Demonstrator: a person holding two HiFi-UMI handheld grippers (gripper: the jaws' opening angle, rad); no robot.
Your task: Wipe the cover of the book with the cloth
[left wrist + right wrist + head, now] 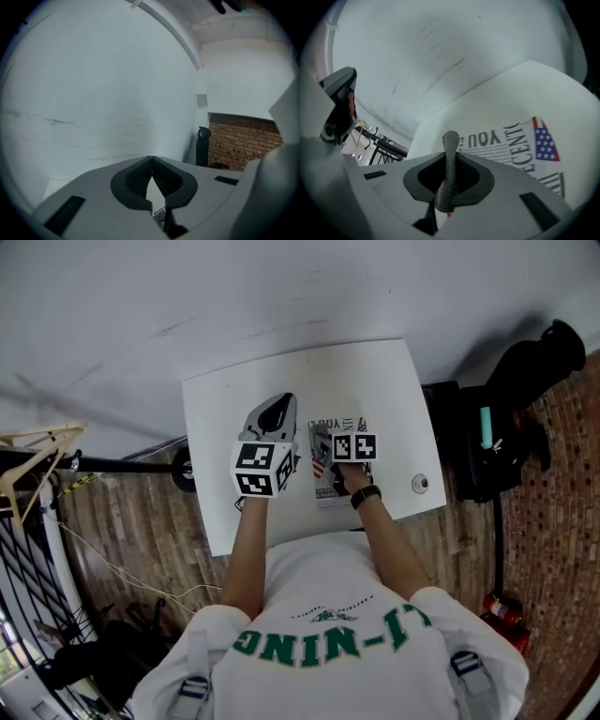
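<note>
The book (328, 486) lies on the white table (375, 381) in front of the person. Its cover (511, 145) shows large black letters and a stars-and-stripes flag. A strip of grey knitted cloth (450, 154) stands up between the jaws of my right gripper (450, 164), which is shut on it just above the book's near edge. That gripper's marker cube (354, 447) covers part of the book. My left gripper (278, 411) hovers left of the book, raised off the table. It (151, 159) is shut with nothing in it and points at the pale wall.
A small round object (420, 484) sits near the table's right front corner. A black bag and stand (506, 437) crowd the right side, and a wooden hanger (37, 451) is at the left. A black chair (202, 145) stands by a brick wall (243, 145).
</note>
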